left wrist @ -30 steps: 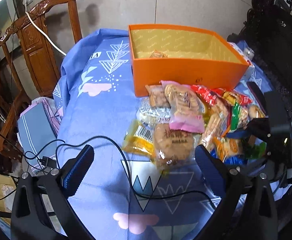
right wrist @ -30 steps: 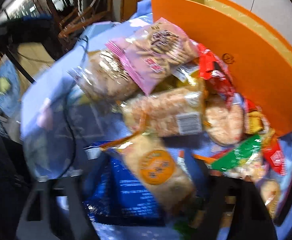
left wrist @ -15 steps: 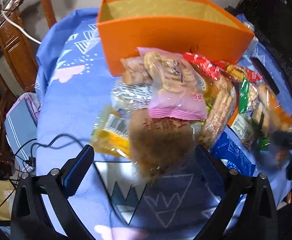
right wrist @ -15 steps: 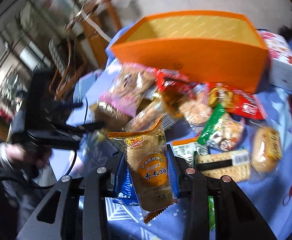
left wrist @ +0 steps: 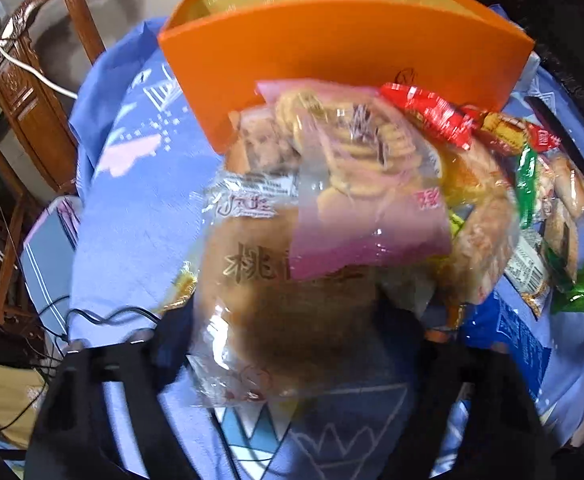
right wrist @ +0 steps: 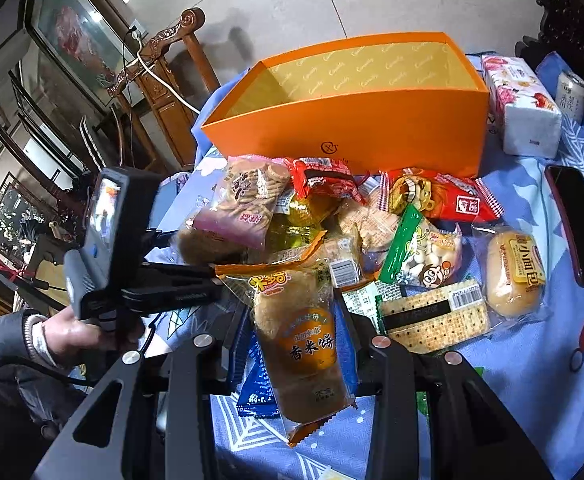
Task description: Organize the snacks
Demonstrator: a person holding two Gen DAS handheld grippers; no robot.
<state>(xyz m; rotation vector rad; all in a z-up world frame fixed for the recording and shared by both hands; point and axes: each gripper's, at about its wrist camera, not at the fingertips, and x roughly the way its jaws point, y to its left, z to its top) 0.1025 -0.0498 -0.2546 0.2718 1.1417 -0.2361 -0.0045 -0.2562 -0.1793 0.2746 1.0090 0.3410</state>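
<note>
My right hand-held gripper [right wrist: 298, 320] clamps a crinkly orange rice-cracker packet [right wrist: 298, 336]; my left hand-held gripper [left wrist: 288, 320] straddles a clear round-pastry packet [left wrist: 280, 312], grip undeterminable, before the rigid orange box [right wrist: 372, 120].

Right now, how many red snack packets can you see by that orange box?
2. One red packet sits before the orange box's front wall; the cartoon-face red packet lies right of it. Others may be buried.
</note>
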